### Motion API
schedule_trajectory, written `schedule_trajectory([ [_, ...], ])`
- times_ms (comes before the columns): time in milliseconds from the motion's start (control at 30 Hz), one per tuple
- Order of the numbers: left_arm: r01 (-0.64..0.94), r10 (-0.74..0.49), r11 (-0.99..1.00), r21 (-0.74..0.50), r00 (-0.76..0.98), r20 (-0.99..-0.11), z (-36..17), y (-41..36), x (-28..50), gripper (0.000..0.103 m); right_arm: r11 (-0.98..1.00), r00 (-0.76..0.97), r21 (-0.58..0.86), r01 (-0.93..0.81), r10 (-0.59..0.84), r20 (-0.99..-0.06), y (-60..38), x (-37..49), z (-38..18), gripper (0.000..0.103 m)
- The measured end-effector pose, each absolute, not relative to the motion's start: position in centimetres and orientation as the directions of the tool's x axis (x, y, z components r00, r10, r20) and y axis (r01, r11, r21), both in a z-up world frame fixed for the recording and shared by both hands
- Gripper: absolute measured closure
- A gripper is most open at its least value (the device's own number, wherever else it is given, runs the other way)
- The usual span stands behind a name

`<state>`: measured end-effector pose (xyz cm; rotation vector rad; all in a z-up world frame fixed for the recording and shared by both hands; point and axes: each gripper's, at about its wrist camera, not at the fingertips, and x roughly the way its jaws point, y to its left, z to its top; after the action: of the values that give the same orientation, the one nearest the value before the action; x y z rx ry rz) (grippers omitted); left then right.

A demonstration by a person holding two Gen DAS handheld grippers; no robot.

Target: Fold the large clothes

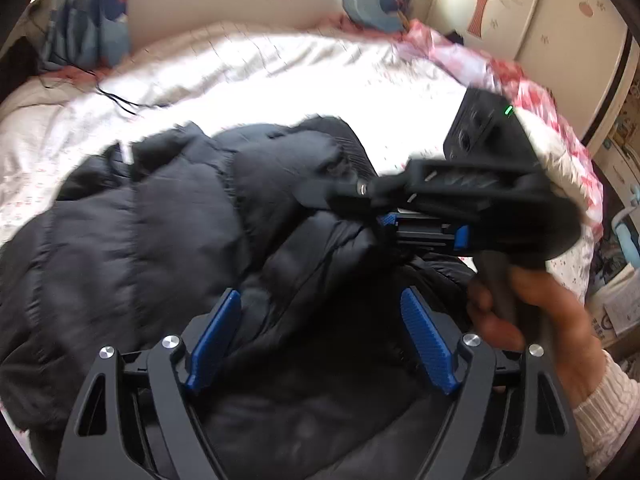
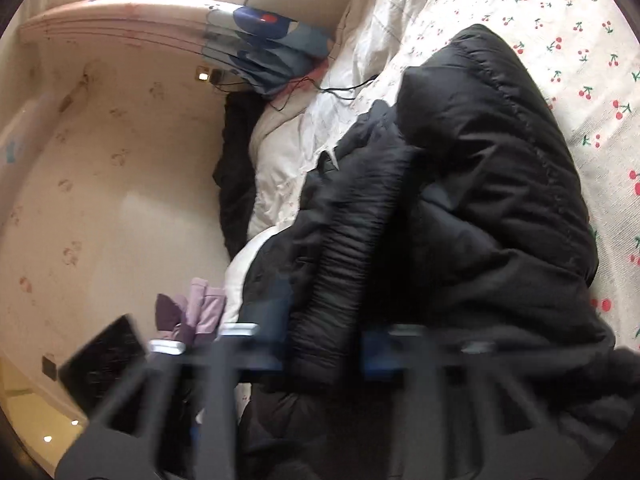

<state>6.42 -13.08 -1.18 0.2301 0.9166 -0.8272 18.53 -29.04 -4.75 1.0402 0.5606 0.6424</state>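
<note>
Cherry-print bedsheet (image 2: 580, 40) under black puffer jacket (image 1: 160, 216). Left gripper (image 1: 320, 344) jaws wide above jacket; right gripper (image 2: 326, 350) clamps ribbed cuff (image 2: 340, 280).

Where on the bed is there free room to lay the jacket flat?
Free sheet lies beyond the jacket, toward the pillows, and in the cherry-print strip beside it. A cable crosses the far left. Near both grippers it is crowded.

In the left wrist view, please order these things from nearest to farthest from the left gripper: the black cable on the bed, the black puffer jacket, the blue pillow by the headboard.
From the left gripper:
1. Black puffer jacket, directly under and between the open fingers.
2. Black cable, on the white bedding beyond the jacket, to the left.
3. Blue pillow, far left, against the headboard.
</note>
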Motion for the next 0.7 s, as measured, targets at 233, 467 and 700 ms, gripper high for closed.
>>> schedule_trajectory([
  [233, 0.501, -0.537, 0.828, -0.254, 0.573, -0.62, 4.2, -1.0, 10.9, 0.014, 0.821, 0.903, 0.525, -0.222, 0.377, -0.208, -26.8, 13.6, 4.6, 0.085],
  [467, 0.227, -0.42, 0.907, -0.355, 0.559, -0.715, -2.8, 6.0, 17.3, 0.013, 0.852, 0.859, 0.523, 0.012, 0.259, -0.442, -29.7, 17.4, -1.7, 0.085],
  [700, 0.218, -0.378, 0.926, -0.309, 0.511, -0.772, -5.1, 5.8, 17.4, 0.013, 0.852, 0.821, 0.508, 0.124, 0.199, -0.535, -30.6, 17.3, -2.3, 0.072],
])
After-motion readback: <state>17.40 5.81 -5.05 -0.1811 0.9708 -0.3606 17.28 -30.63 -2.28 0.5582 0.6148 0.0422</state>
